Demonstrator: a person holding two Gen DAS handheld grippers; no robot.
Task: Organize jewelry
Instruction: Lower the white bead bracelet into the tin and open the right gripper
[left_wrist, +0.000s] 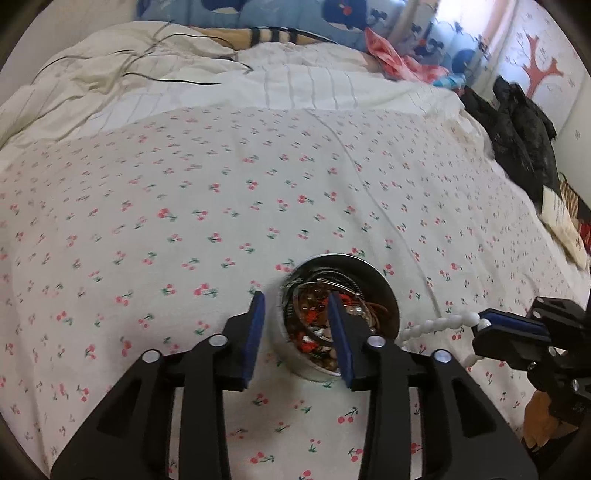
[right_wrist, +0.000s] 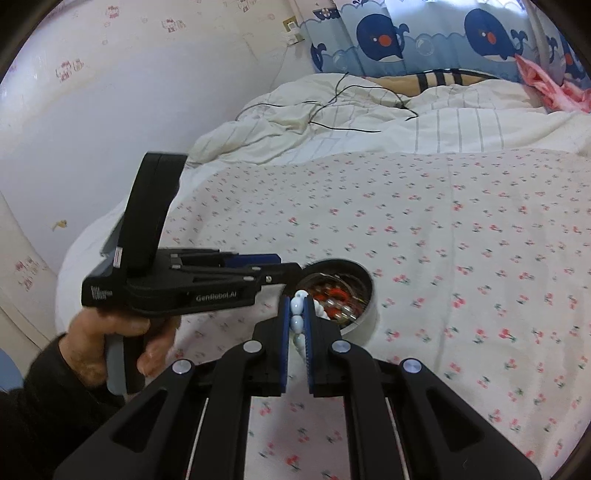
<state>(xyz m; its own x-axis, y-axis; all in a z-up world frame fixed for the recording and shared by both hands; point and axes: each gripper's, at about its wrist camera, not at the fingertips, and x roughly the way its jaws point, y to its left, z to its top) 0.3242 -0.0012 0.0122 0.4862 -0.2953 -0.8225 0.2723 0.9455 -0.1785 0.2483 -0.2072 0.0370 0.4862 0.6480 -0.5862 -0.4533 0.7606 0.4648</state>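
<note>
A round metal tin (left_wrist: 384, 284) full of mixed beads and bracelets sits on the cherry-print bedsheet; it also shows in the right wrist view (right_wrist: 364, 317). My left gripper (left_wrist: 297, 314) is open, its fingers straddling the tin's left rim, one finger over the contents. My right gripper (right_wrist: 297, 314) is shut on a white bead bracelet (right_wrist: 296, 323) and holds it just beside the tin's near edge. In the left wrist view the white bead bracelet (left_wrist: 436, 326) stretches from the right gripper (left_wrist: 491, 321) toward the tin.
The bed carries a cherry-print sheet (left_wrist: 258, 192), a crumpled white duvet (left_wrist: 147, 74) with a black cable (right_wrist: 332, 99), and black clothing (left_wrist: 517, 136) at the right edge. A wall (right_wrist: 110, 129) runs along the bed's left side.
</note>
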